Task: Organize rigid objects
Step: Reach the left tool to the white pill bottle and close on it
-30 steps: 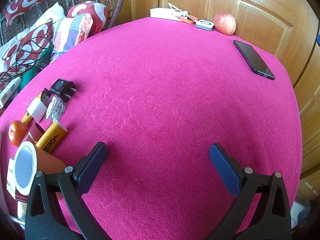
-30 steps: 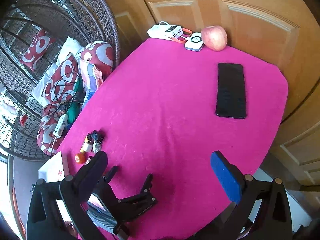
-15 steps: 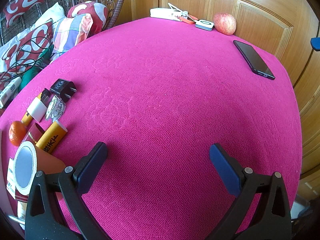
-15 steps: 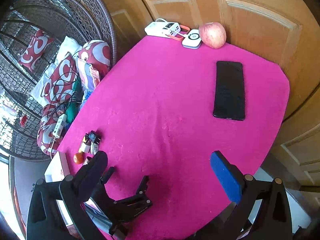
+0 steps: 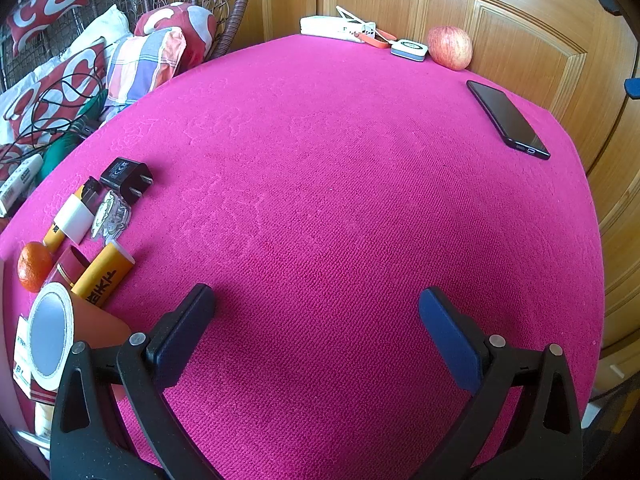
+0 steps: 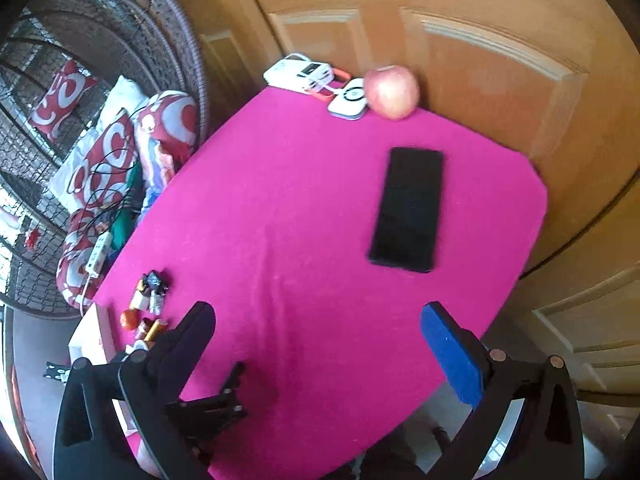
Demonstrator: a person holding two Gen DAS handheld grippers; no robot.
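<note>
A black phone [image 5: 508, 119] [image 6: 408, 208] lies flat near the far right edge of the pink table [image 5: 320, 184] [image 6: 288, 216]. At the far edge sit an apple [image 5: 450, 47] [image 6: 392, 91], a small white square device [image 5: 408, 47] [image 6: 348, 101] and a white power bank [image 5: 336, 29] [image 6: 298, 76]. Along the left edge lie a black plug adapter [image 5: 127, 178], a white-capped tube [image 5: 72, 218], a yellow tube [image 5: 102, 276], an orange [image 5: 34, 266] and a tape roll [image 5: 50, 334]. My left gripper [image 5: 316, 324] hangs open low over the near table. My right gripper [image 6: 316, 340] is open, high above it.
A wooden door [image 6: 480, 60] stands right behind the table's far and right edges. A wicker hanging chair [image 6: 120, 60] with red-and-white cushions [image 5: 60, 88] and a power strip with cables is on the left. The left gripper's body [image 6: 208, 404] shows in the right wrist view.
My right gripper has moved forward and toward the phone, which now looks larger and nearer in its view. The left gripper has stayed still.
</note>
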